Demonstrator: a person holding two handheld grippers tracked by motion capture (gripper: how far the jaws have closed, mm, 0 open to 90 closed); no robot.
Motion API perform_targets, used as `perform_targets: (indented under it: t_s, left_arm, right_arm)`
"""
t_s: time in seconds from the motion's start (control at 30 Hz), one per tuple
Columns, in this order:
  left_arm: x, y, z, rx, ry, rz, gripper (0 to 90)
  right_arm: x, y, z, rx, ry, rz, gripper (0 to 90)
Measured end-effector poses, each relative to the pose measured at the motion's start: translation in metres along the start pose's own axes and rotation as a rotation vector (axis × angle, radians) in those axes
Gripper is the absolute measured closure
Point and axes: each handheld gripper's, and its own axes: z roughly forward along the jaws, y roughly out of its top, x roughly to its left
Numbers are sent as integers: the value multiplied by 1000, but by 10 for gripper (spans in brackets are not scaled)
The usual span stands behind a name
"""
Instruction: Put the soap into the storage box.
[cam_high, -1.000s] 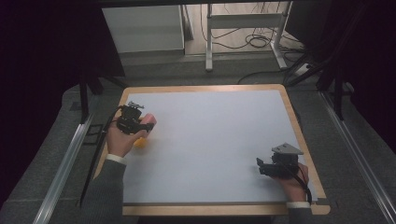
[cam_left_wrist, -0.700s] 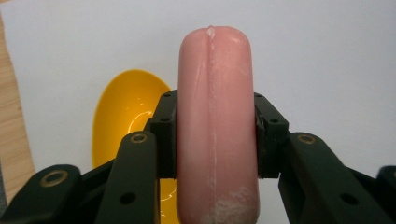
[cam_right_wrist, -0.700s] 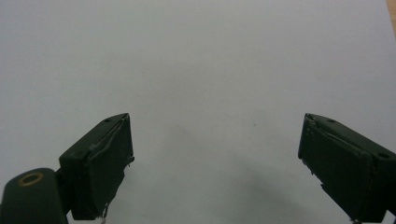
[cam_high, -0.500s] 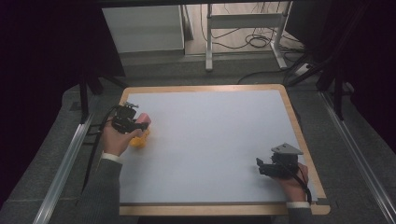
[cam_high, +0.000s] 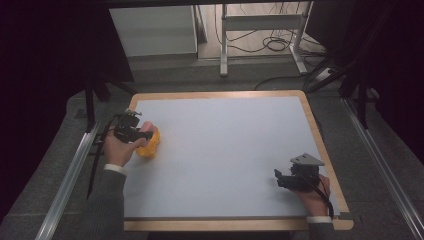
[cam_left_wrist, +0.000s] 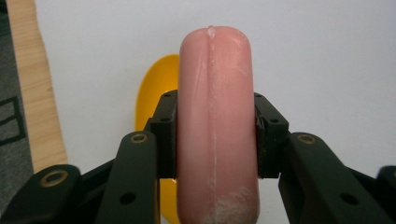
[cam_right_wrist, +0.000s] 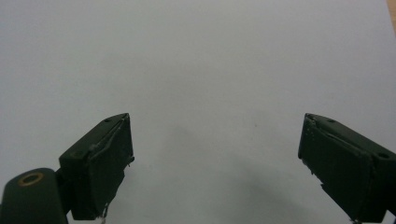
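Clamped on pink sausage-shaped toy (cam_left_wrist: 215, 130), left gripper (cam_left_wrist: 215, 135) jaws, above yellow curved piece (cam_left_wrist: 154, 93) near table's left; right gripper (cam_right_wrist: 215, 158) apart. Next, probably: lowering onto yellow.

Left gripper (cam_left_wrist: 212, 135) clamped tight — right gripper (cam_right_wrist: 215, 154) resting low, jaws spread wide.
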Motion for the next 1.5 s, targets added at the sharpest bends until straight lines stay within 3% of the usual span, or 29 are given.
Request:
perform_targets:
  t_s: [0.87, 0.93, 1.0, 1.07, 1.1, 1.17, 1.5]
  left_arm:
    - [3, -14, 35, 82, 11, -8, 597]
    - [3, -14, 33, 72, 5, -9, 584]
    - [1, -13, 32, 84, 2, -1, 503]
    - [1, -13, 27, 62, 38, 7, 426]
    - [2, -13, 25, 56, 34, 4, 359]
    - [2, -14, 22, 42, 27, 4, 320]
    - [-9, -22, -4, -62, 20, 44, 276]
  right_arm:
    - [0, -1, 1, 6, -3, -5, 99]
    - [0, -1, 2, 7, -4, -6, 99]
    - [0, -1, 2, 7, -3, -6, 99]
    - [1, -1, 2, 6, -2, -7, 99]
    - [1, 0, 1, 5, 0, -9, 99]
    - [1, 0, 1, 5, -1, -9, 99]
    - [1, 1, 2, 4, 1, -8, 99]
